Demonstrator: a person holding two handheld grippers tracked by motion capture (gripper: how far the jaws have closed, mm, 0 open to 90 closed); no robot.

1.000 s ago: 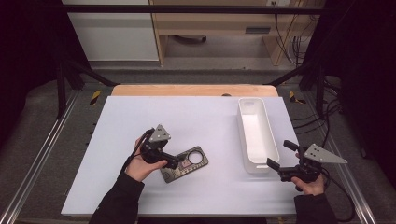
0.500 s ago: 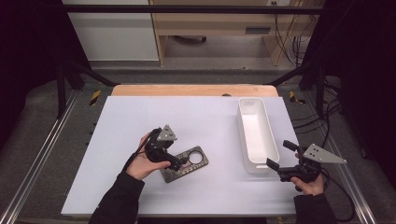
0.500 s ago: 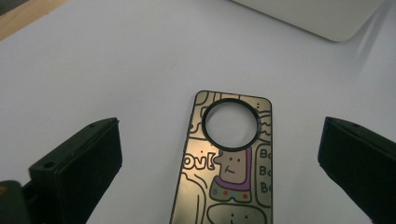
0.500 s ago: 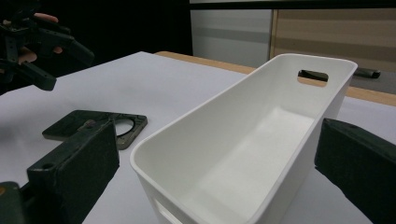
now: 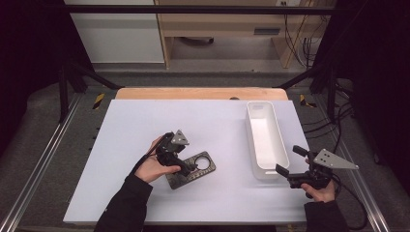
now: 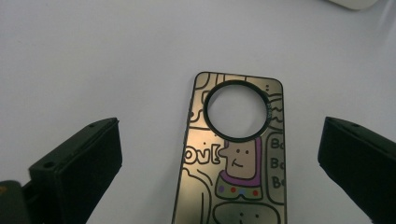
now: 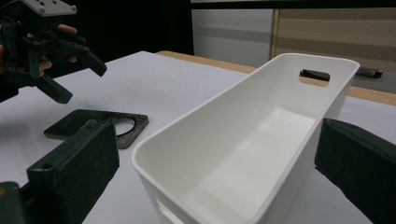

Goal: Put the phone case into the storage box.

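On a white table (image 5: 145,125), an empty white bin (image 5: 263,137) stands at the right, well apart from a cartoon-printed phone case (image 5: 191,170) lying flat near the middle. The left claw (image 5: 186,168) hangs over the case, jaws spread wide to either side and touching nothing; the right claw (image 5: 289,160) waits open just beside the bin's near end. Judged an approach to a pick-up: next, lower and close across the case's edges.
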